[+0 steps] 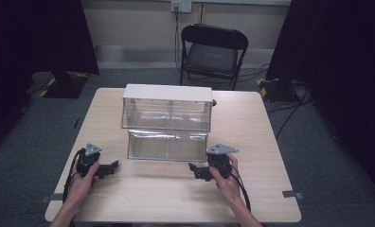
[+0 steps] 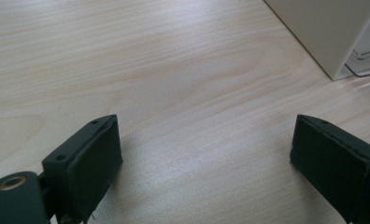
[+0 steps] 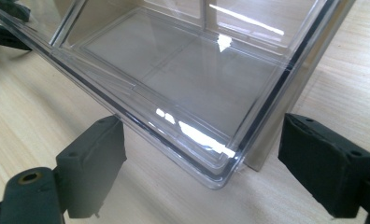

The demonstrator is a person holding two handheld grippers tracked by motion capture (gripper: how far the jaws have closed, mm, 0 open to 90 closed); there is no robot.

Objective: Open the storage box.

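Clear plastic makes up the pulled-out drawer, which juts from the white-topped drawer cabinet toward the near edge of the wooden table, about midway across it. The right gripper rests just off the drawer's near right corner, its jaws spread wide with that corner between them and nothing pinched. The left gripper lies on bare wood near the drawer's left end, jaws likewise spread and empty; the cabinet's white side wall stands ahead of it.

Likely the drawer is to be pushed shut, though I cannot tell how freely it slides. Pushing on that one corner could skew the drawer and jam it, or shove the whole light cabinet toward the far edge. Hard jaws may also skid off the glossy plastic.
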